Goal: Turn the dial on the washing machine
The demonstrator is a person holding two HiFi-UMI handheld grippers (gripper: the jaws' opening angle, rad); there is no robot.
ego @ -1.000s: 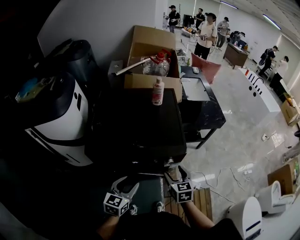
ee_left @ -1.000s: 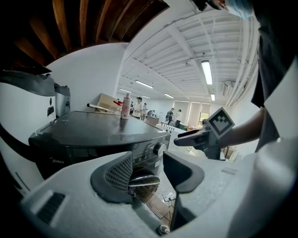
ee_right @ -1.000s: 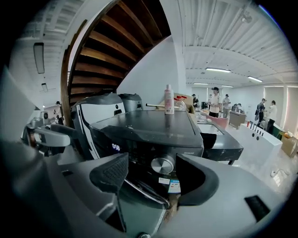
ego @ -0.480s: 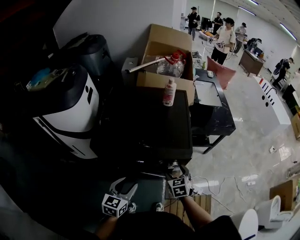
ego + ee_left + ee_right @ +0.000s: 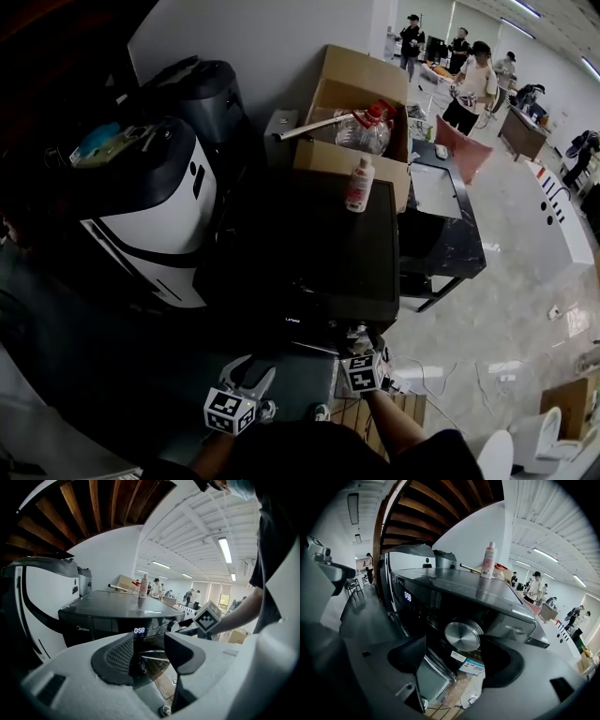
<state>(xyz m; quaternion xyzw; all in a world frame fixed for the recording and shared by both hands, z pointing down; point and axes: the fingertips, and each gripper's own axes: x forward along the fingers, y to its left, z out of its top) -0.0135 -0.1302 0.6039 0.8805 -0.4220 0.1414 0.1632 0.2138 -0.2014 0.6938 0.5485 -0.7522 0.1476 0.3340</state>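
Now the right gripper (image 5: 453,649), its jaws just now opening wider and standing apart, faces the round brushed-silver dial (image 5: 462,636) on the front of the glossy black washing machine (image 5: 319,244); the dial lies framed between them, ungripped; the left gripper (image 5: 149,643) hangs with jaws apart, empty.

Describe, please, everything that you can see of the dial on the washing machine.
The dial is a round knob with a flat, brushed silvery face that looks like metal, ringed by a darker rim. It projects from the glossy black front of the washing machine, right of the lit display. The right gripper faces it squarely. Its jaws have just been opening, the dial shows in the gap between them, and neither pad appears to touch it.
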